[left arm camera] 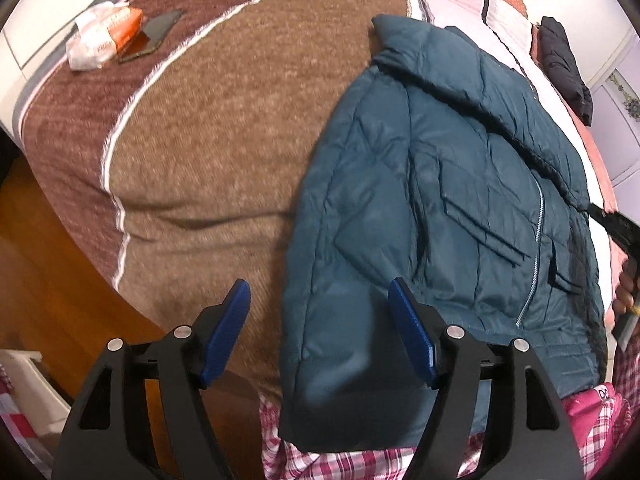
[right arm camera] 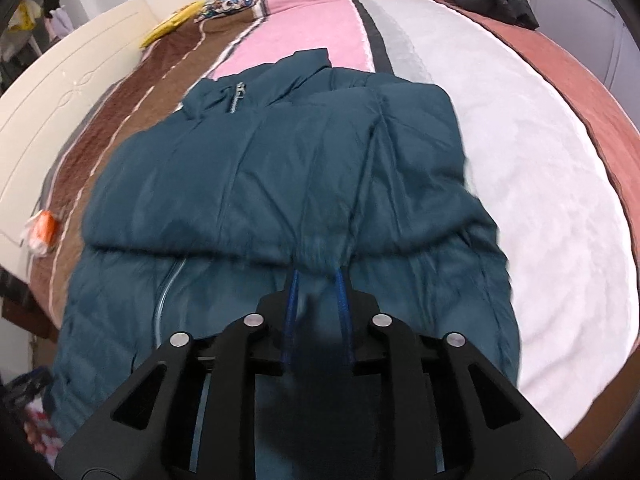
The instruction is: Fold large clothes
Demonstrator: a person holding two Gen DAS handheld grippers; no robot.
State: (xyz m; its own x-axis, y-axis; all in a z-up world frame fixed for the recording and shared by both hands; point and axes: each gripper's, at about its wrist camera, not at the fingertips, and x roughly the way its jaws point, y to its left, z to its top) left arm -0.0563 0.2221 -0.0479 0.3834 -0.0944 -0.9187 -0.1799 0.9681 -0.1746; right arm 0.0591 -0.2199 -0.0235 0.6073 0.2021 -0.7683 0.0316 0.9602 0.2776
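Bed with striped brown, pink, white blanket [right arm camera: 500, 152] fills frame; cream headboard [right arm camera: 60, 108] upper left; wooden floor [left arm camera: 48, 264] lower left.

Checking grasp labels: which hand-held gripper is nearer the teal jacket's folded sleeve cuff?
Right. The right hand-held gripper is pinched on the sleeve cuff of the teal jacket; the left hand-held gripper is open at the jacket's edge.
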